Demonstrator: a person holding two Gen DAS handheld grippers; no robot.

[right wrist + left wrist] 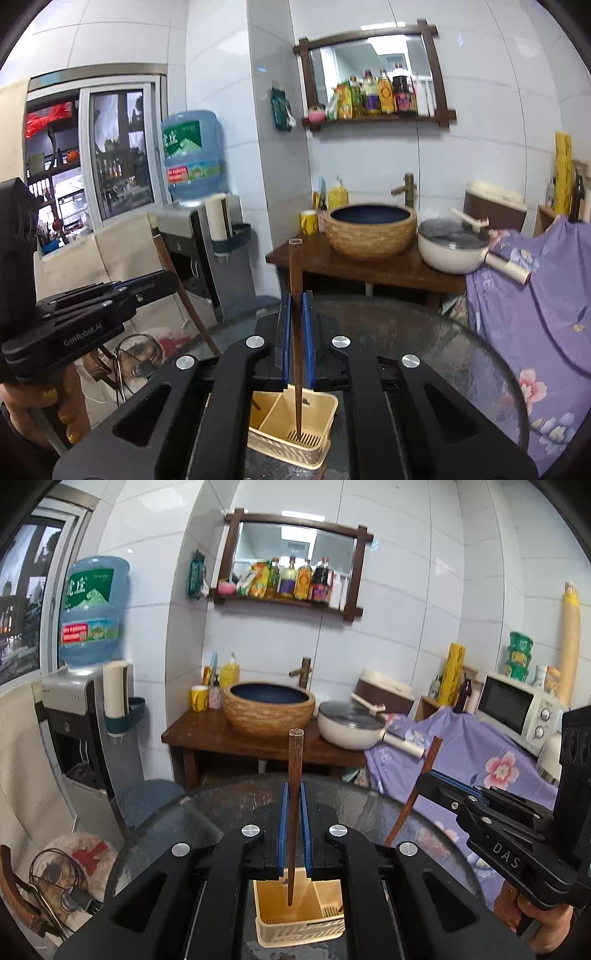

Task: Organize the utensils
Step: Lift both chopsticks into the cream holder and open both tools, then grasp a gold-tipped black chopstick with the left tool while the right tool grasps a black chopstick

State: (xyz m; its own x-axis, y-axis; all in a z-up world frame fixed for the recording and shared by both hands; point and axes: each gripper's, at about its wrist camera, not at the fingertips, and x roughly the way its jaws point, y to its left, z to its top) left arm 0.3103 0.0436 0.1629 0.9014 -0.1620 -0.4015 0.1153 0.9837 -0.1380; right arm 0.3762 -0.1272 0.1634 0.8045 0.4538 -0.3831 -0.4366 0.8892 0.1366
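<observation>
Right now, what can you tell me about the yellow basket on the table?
The yellow basket is a small plastic utensil holder, open on top, split by a divider into compartments, with a slotted floor and patterned outer walls. It stands upright on the dark round table. A brown chopstick reaches down into its right compartment.

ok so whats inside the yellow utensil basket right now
The yellow basket has a divider and a slotted floor. The tip of the chopstick held by the right claw reaches down into it. The claw bodies cover its near and side parts.
</observation>
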